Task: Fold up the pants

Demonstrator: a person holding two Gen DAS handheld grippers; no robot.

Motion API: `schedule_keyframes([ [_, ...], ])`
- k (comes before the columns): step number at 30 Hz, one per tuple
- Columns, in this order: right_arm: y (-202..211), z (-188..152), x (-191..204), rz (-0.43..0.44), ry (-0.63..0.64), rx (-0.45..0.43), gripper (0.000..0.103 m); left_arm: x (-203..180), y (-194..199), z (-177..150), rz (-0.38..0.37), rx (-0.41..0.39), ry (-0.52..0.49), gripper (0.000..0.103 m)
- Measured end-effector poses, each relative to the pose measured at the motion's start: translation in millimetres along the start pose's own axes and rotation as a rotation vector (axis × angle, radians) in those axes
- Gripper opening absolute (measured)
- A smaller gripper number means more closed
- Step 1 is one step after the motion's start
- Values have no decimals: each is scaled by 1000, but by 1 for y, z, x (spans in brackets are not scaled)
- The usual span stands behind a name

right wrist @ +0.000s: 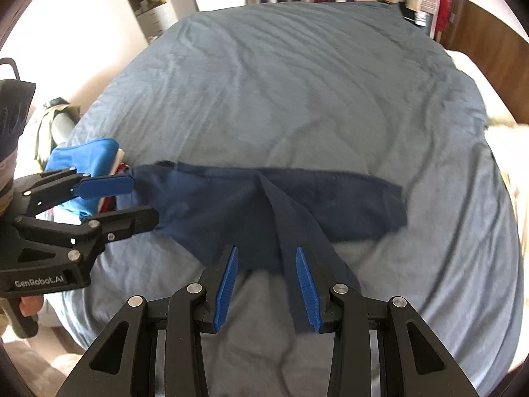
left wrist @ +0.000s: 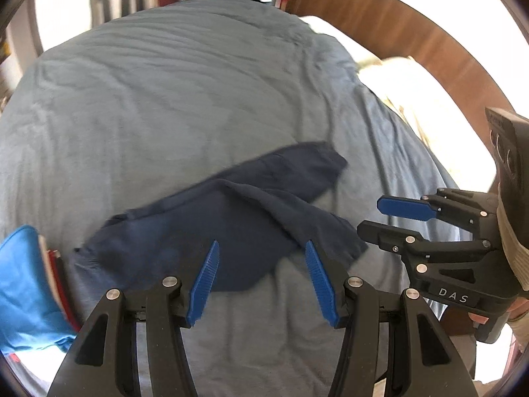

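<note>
Dark navy pants [left wrist: 231, 225] lie spread and rumpled on the blue-grey bedsheet [left wrist: 165, 99]. In the right wrist view the pants [right wrist: 215, 205] stretch across the bed, with one narrow leg strip running down toward the camera beside the right finger. My left gripper [left wrist: 262, 244] hovers above the near edge of the pants, open, with nothing between its blue pads. My right gripper [right wrist: 266, 249] hangs above the pants, open and empty. Seen from the side, the right gripper [left wrist: 377, 218] and the left gripper [right wrist: 145, 198] both show a clear gap.
A stack of folded clothes topped by bright blue cloth [right wrist: 86, 158] sits at the bed's left edge, also in the left wrist view [left wrist: 23, 281]. White bedding [left wrist: 413, 99] and a wooden headboard [left wrist: 396, 33] lie to the right. Hanging clothes fill the far wall.
</note>
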State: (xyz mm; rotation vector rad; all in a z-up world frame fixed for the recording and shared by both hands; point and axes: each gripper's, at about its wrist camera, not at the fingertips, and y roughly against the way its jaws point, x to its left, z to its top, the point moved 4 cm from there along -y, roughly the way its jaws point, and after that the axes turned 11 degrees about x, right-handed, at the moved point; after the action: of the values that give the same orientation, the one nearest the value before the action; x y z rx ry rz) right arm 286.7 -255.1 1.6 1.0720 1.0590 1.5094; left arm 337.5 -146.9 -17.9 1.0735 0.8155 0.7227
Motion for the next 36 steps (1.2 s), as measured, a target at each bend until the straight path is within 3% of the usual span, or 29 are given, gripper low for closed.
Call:
schedule_keyframes([
  [11,-20,-67,-60,-50,-164,3,38,-69,-69,-15,-64,97,-111,52],
  [19,-56,-110,-96,-36,-303,35,37,-87,-124,-21,-73,164,-127,52],
  [28,-84,-115,-119,13,-415,-10,37,-85,-166,-24,-143,232,-17,50],
  [36,-107,-107,-130,88,-491,-25,31,-77,-182,-21,-140,253,33,45],
])
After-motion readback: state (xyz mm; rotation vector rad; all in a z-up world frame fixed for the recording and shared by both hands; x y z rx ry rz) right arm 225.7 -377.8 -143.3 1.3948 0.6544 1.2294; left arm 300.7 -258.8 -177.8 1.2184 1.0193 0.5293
